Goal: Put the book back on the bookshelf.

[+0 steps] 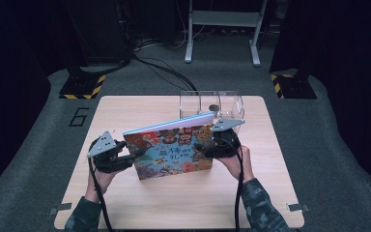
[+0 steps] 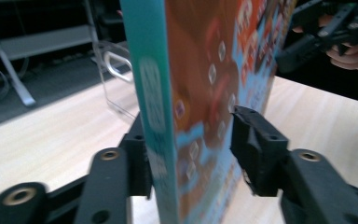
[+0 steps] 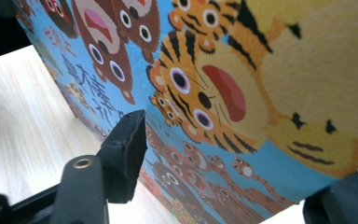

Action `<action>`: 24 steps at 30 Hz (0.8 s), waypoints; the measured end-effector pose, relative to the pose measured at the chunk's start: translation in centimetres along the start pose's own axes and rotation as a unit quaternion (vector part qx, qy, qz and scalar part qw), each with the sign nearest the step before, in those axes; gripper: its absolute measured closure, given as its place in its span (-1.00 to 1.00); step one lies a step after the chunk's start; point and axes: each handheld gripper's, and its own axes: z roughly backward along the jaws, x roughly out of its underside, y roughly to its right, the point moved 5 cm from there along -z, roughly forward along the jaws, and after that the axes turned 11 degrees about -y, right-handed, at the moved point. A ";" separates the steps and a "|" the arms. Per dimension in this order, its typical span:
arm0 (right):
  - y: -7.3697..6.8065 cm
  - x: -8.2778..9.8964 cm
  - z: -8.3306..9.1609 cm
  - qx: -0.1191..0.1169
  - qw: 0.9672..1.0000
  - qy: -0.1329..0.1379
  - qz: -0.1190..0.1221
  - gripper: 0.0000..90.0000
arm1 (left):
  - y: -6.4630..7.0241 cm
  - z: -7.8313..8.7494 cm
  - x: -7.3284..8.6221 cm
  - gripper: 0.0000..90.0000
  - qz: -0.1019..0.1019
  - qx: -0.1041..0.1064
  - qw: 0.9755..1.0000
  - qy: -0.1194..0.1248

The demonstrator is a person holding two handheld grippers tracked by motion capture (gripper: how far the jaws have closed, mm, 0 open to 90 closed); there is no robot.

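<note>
A colourful picture book [image 1: 171, 152] stands tilted on its lower edge in the middle of the wooden table [image 1: 174, 208], cover toward me. My left gripper [image 1: 133, 155] holds its left edge. In the left gripper view the blue spine and cover [image 2: 200, 93] sit between the jaws of the left gripper [image 2: 189, 140], with both pads against the book. My right gripper [image 1: 205, 147] is at the book's right edge. In the right gripper view the tiger cover [image 3: 223, 93] lies between the jaws of the right gripper [image 3: 235, 154]; one jaw is in front and the other is mostly hidden beneath, so contact is unclear.
A clear plastic box [image 1: 212, 104] with compartments stands just behind the book at the table's far edge, also seen as the clear box [image 2: 116, 79] past the spine. Bare table [image 1: 125, 111] lies at the far left. Metal stands and cables are on the floor beyond.
</note>
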 end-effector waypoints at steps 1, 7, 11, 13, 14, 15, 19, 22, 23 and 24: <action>0.0 0.0 0.0 -0.003 1.000 -0.001 0.002 -0.20 | 0.0 0.0 -0.2 0.22 -0.005 -0.002 1.000 0.004; 0.6 0.5 0.9 0.001 1.000 0.009 -0.005 -0.34 | 0.0 0.2 -0.2 0.36 -0.031 0.005 1.000 0.002; 1.4 0.6 1.4 0.009 0.999 0.022 -0.022 -0.46 | 0.0 0.2 -0.1 0.48 -0.043 0.015 0.999 0.006; 1.7 0.5 1.6 0.013 0.999 0.037 -0.028 -0.52 | 0.1 0.2 -0.2 0.52 -0.047 0.021 0.999 0.005; 1.9 0.4 1.5 0.022 0.998 0.040 -0.033 -0.60 | 0.1 0.2 -0.2 0.53 -0.047 0.020 0.999 0.005; 2.1 0.3 1.4 0.027 0.998 0.043 -0.035 -0.59 | 0.1 0.2 -0.2 0.53 -0.048 0.023 0.999 0.003; 2.6 0.0 0.7 0.019 0.997 0.053 -0.051 -0.58 | 0.2 0.2 -0.3 0.56 -0.051 0.033 0.998 0.000; 2.8 -0.1 0.1 0.015 0.996 0.058 -0.064 -0.47 | 0.2 0.2 -0.3 0.57 -0.046 0.036 0.998 -0.001; 2.8 -0.1 0.0 0.012 0.996 0.059 -0.063 -0.43 | 0.1 0.3 -0.3 0.57 -0.046 0.038 0.998 -0.002; 2.8 -0.2 0.0 0.014 0.996 0.062 -0.063 -0.39 | 0.2 0.2 -0.3 0.57 -0.035 0.047 0.998 -0.004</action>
